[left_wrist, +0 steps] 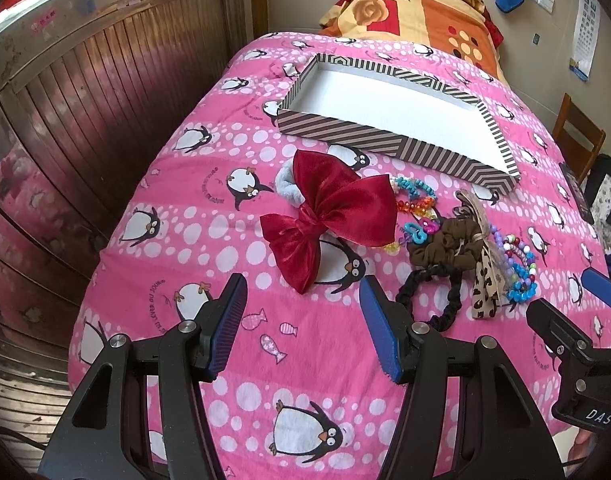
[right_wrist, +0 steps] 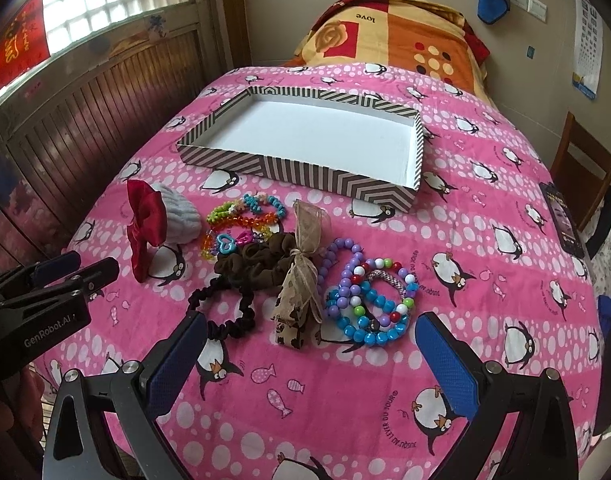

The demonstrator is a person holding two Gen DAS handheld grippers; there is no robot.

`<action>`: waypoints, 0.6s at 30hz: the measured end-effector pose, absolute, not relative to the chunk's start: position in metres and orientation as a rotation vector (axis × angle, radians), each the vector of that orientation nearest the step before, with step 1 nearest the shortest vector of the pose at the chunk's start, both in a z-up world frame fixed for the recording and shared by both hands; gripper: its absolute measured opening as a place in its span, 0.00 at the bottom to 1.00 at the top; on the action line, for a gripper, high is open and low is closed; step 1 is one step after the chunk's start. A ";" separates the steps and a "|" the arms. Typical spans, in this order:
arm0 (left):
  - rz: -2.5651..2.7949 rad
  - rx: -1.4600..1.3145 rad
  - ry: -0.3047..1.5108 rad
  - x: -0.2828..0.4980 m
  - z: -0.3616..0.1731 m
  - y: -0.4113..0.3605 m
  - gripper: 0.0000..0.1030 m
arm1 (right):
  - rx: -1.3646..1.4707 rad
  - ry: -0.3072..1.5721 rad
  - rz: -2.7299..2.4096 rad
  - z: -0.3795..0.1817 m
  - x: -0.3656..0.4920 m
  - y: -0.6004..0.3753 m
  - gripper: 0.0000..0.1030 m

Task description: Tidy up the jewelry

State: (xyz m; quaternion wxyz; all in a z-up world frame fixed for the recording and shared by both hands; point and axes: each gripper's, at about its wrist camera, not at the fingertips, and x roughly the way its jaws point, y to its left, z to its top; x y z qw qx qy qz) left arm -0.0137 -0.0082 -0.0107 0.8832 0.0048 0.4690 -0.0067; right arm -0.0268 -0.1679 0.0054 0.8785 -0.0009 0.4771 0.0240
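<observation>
Striped box [right_wrist: 305, 172] on the pink bedspread [right_wrist: 385, 380] stood empty, with red bow [left_wrist: 329, 216], brown scrunchie [right_wrist: 261, 264] and bead bracelets [right_wrist: 369, 300] all loose beside it; left gripper [left_wrist: 303, 328] and right gripper [right_wrist: 311, 364] gaped, holding nothing: task apparently unstarted.

One striped box [right_wrist: 305, 172], one red bow [left_wrist: 329, 216], two dark scrunchies, several bead bracelets.

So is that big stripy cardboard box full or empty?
Empty. The shallow striped cardboard box shows only its bare white floor in both views; the bead bracelets and red satin bow lie outside on the pink penguin blanket.
</observation>
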 end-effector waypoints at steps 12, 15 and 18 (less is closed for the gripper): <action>0.000 0.033 1.027 -0.013 -0.015 -0.006 0.57 | 0.008 1.005 0.051 0.002 -0.025 -0.168 1.00; -0.013 0.015 1.022 -0.013 -0.014 -0.005 0.57 | 0.005 1.006 0.051 0.002 -0.026 -0.167 1.00; -0.023 -0.017 1.063 -0.011 -0.012 0.006 0.57 | 0.010 1.011 0.046 0.000 -0.026 -0.169 1.00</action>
